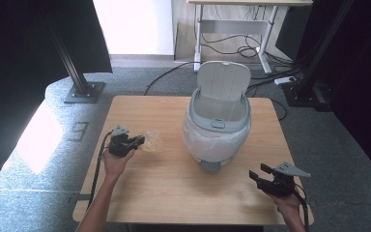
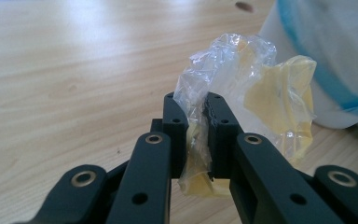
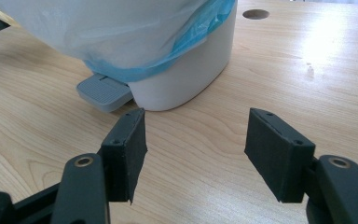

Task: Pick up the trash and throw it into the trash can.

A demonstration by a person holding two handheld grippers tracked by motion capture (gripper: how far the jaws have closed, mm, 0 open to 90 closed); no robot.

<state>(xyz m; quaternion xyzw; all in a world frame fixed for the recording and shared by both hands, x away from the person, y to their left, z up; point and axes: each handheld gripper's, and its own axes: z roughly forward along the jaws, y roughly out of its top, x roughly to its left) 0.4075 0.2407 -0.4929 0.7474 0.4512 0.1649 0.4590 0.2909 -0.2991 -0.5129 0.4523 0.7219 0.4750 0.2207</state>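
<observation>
While pinched on crumpled wrapper [image 2: 242, 88], left claw [image 2: 196, 123] legible print: none | right claw [image 3: 196, 154] gapes, empty | counter [image 1: 164, 188]

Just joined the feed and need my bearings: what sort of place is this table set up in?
Probably a lab or a recording bay in an office, not a home. A lone wooden table stands on grey carpet between black stands with dark curtains, loose cables run across the floor, and a height-adjustable desk stands behind.
</observation>
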